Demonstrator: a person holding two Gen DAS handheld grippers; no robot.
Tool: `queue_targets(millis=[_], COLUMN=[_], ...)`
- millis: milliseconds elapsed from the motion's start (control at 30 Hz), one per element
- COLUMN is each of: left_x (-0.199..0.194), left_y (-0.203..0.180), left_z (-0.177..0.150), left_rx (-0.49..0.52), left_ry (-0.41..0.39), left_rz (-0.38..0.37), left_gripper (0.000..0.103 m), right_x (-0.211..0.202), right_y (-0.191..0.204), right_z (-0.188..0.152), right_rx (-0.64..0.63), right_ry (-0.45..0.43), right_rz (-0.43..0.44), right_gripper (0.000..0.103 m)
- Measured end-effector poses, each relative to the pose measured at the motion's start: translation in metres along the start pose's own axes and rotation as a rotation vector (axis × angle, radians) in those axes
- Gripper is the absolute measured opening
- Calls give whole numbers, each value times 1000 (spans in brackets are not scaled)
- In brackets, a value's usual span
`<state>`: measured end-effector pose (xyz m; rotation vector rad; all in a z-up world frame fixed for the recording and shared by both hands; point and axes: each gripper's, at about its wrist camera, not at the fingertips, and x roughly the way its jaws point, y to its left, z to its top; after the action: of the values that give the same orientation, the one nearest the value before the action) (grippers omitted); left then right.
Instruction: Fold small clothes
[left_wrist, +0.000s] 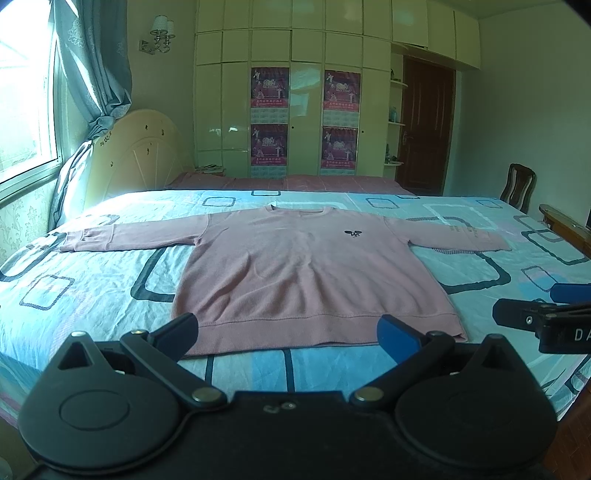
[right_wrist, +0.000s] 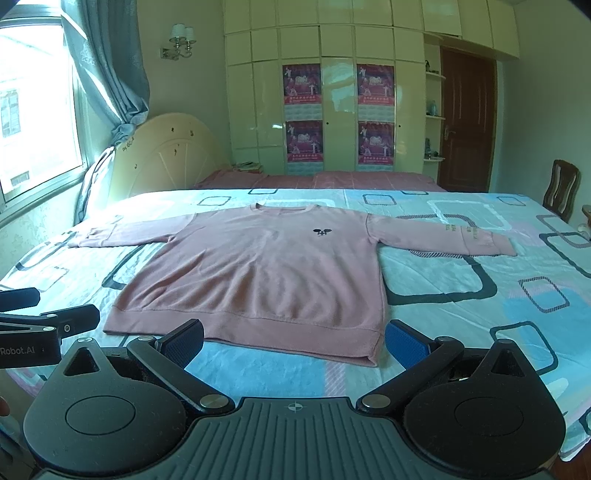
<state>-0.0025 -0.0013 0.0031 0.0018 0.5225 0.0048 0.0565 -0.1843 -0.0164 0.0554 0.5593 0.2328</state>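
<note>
Both jaws wide, empty | pink sweater (left_wrist: 295, 266) flat on bed (left_wrist: 92, 295)

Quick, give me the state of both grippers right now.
Left gripper: open, holding nothing, fingers spread near the hem of the pink sweater.
Right gripper: open, holding nothing, also short of the hem.

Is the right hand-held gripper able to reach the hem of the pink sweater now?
Probably yes. The right hand-held gripper is open just before the pink sweater, nothing lies between them, and its hem lies flat on the bed.
</note>
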Motion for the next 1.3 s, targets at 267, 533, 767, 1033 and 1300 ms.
queue_targets(millis=[267,533,767,1033,1300], left_x=[1,1,1,1,2], left_y=[1,2,1,1,-1], left_z=[0,0,0,0,-1], left_rx=[-1,1,1,2,4], left_ry=[0,1,1,0,-2], left_rz=[1,1,2,2,4], left_gripper=[102,102,102,102,102], right_x=[1,1,0,0,0], right_y=[-5,-5,-7,-8,-9], right_z=[0,0,-1,-2,-1], right_rx=[2,1,3,4,5], right_ry=[-1,-2,-3,-1,-2], right_rz=[1,1,1,2,3], right_gripper=[103,103,103,103,103])
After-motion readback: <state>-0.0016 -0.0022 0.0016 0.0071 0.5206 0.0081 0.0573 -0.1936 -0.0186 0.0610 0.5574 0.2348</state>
